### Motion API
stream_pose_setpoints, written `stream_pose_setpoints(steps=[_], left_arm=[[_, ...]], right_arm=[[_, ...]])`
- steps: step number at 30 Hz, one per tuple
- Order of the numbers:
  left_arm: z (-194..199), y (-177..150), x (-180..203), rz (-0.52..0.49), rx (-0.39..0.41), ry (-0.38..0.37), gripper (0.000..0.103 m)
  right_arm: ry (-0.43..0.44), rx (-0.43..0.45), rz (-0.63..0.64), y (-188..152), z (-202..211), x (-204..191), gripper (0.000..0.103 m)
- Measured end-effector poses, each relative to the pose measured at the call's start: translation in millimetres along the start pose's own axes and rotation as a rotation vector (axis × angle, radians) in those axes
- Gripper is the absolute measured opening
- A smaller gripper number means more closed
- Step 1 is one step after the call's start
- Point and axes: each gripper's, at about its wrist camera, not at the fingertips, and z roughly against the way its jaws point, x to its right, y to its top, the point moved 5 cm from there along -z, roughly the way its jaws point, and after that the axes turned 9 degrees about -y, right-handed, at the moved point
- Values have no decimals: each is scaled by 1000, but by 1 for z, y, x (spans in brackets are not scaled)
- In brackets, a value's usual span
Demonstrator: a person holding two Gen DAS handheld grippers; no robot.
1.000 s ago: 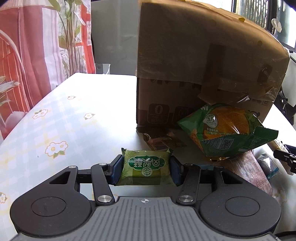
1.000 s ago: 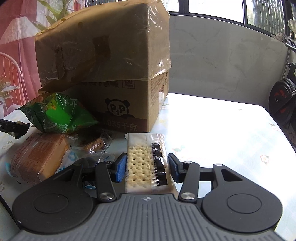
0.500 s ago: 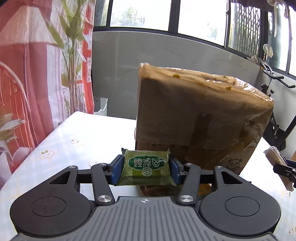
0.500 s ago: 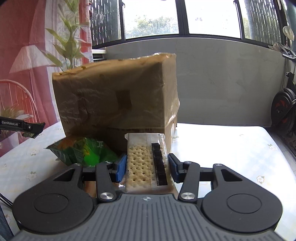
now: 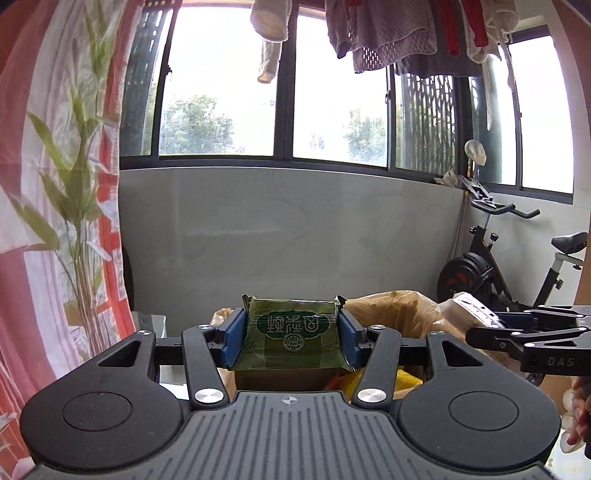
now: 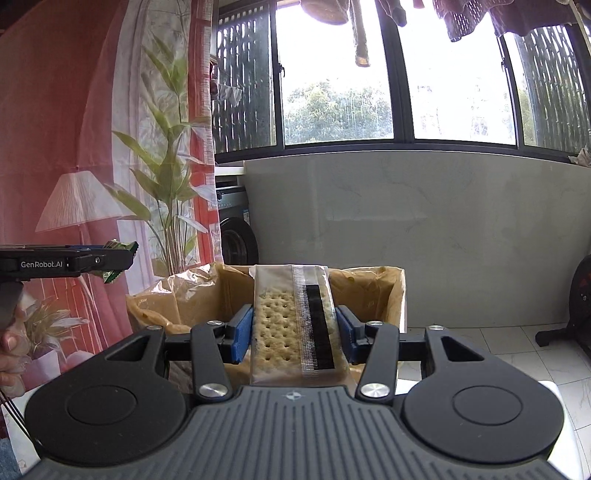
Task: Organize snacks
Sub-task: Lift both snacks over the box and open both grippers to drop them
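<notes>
My left gripper (image 5: 291, 338) is shut on a green snack packet (image 5: 291, 336) and holds it high, above the open top of the cardboard box (image 5: 399, 310). My right gripper (image 6: 294, 334) is shut on a clear pack of crackers (image 6: 291, 325), held above the box's open top (image 6: 365, 288). The right gripper also shows at the right of the left wrist view (image 5: 517, 338), with its cracker pack (image 5: 469, 306). The left gripper shows at the left of the right wrist view (image 6: 74, 260). The other snacks on the table are out of sight.
The box has a crumpled plastic liner (image 6: 177, 295). An exercise bike (image 5: 517, 266) stands at the right by the wall. A plant (image 6: 166, 177) and a red curtain (image 6: 55, 129) are at the left. Laundry (image 5: 388, 33) hangs above the windows.
Both grippers have risen from table level to above the box's top, each still holding its snack. The table and the loose snacks have dropped out of view.
</notes>
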Motion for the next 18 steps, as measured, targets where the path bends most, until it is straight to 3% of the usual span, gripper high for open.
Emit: stream_pose_setpoints(steps=[9, 14, 18], left_arm=[[-100, -2, 10, 21, -130, -62, 56], [-132, -13, 12, 14, -178, -58, 62], [-135, -18, 5, 15, -186, -48, 71]], right_arm=[[-105, -128, 14, 10, -83, 9, 49], [-133, -177, 13, 0, -95, 12, 50], [-151, -180, -13, -4, -92, 16, 55]])
